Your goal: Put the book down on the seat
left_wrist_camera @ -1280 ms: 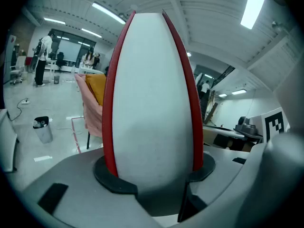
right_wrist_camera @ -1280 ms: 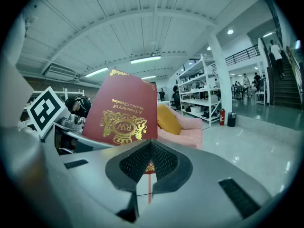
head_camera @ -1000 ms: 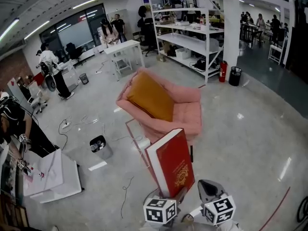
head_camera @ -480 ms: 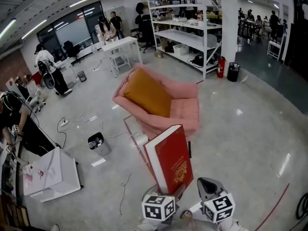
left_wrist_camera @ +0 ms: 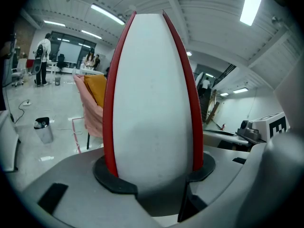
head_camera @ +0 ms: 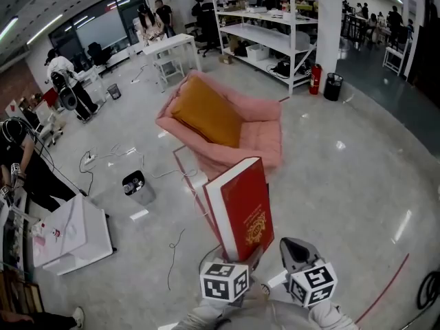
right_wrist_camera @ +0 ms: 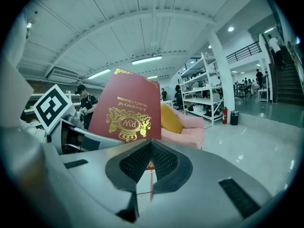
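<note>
The book (head_camera: 242,208), red with a gold emblem, stands upright in the air in the head view. It is above the floor on the near side of the pink seat (head_camera: 260,141) and does not touch it. An orange cushion (head_camera: 205,119) leans against the seat's back. The left gripper (head_camera: 238,258) holds the book from below, but its marker cube and the book's lower edge cover the contact. The right gripper (head_camera: 294,247) sits just beside the book, to the right, apart from it.

In the left gripper view, the left gripper (left_wrist_camera: 154,175) is spread wide and clamped on the book (left_wrist_camera: 152,103), one dark pad (left_wrist_camera: 110,175) pressed on each red cover, with the white page edge facing the camera. The book blocks most of the room. Only a strip of the seat (left_wrist_camera: 91,115) and the cushion (left_wrist_camera: 97,90) shows past its left cover.

In the right gripper view, the right gripper (right_wrist_camera: 151,159) has its jaws pressed together and holds nothing. The book (right_wrist_camera: 126,113) rises behind them with its emblem upside down, and the seat (right_wrist_camera: 190,127) lies beyond. A thin red strip shows in the slit under the jaws. I cannot tell what it is.
</note>
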A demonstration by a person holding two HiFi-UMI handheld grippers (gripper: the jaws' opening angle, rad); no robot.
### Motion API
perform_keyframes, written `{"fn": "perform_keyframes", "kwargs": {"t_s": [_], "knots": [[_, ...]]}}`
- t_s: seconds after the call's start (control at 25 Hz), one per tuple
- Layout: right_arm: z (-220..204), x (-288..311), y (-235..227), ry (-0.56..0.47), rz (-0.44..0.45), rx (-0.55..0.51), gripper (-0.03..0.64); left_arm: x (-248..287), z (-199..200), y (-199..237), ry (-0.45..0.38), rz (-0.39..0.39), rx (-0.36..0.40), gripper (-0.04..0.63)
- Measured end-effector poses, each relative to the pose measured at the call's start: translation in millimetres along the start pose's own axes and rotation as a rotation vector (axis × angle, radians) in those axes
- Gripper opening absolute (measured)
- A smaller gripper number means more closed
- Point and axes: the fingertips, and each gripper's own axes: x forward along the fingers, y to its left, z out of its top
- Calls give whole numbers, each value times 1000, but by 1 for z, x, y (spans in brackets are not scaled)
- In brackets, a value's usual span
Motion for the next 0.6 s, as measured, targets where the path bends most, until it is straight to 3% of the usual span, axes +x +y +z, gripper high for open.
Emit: {"fn": "perform_keyframes", "kwargs": {"t_s": [0.6], "knots": [[3, 15, -22, 27, -5, 16, 5, 22, 20, 6, 6, 12, 2, 255]]}}
